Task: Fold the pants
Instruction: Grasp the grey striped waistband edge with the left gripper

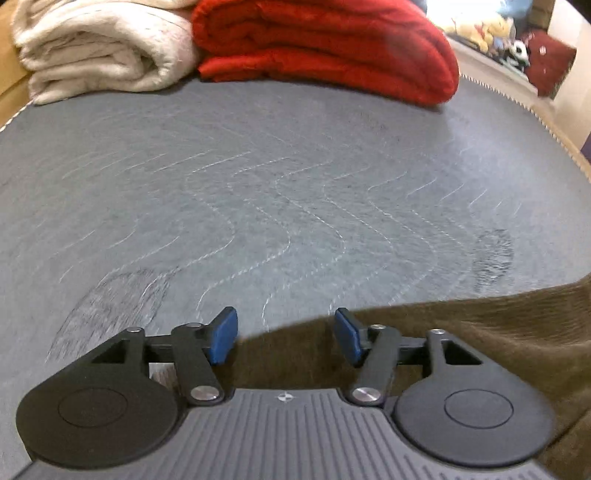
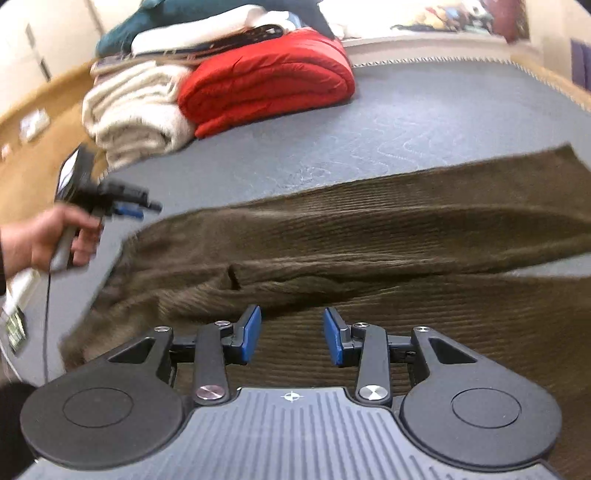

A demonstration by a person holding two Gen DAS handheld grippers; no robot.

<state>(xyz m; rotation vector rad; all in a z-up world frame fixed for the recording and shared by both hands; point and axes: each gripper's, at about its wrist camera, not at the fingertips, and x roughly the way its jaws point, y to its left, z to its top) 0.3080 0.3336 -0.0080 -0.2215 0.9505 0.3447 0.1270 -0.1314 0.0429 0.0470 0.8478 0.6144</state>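
Observation:
Brown corduroy pants [image 2: 369,236] lie spread across the grey quilted mattress [image 2: 406,110], legs running to the right. My right gripper [image 2: 292,334] hovers over the cloth near its waist end, open, with only flat fabric showing in the gap. My left gripper [image 1: 285,334] is open above the pants' edge [image 1: 480,332], its left pad over bare mattress [image 1: 258,166] and nothing pinched. In the right wrist view a hand [image 2: 48,240] holds the left gripper [image 2: 125,206] just off the left end of the pants.
A folded red blanket [image 1: 325,44] and a rolled cream blanket [image 1: 99,51] sit at the far side of the mattress, with more folded clothes [image 2: 207,33] stacked on them. The mattress's stitched edge [image 1: 546,122] runs on the right. Wooden floor [image 2: 29,147] lies to the left.

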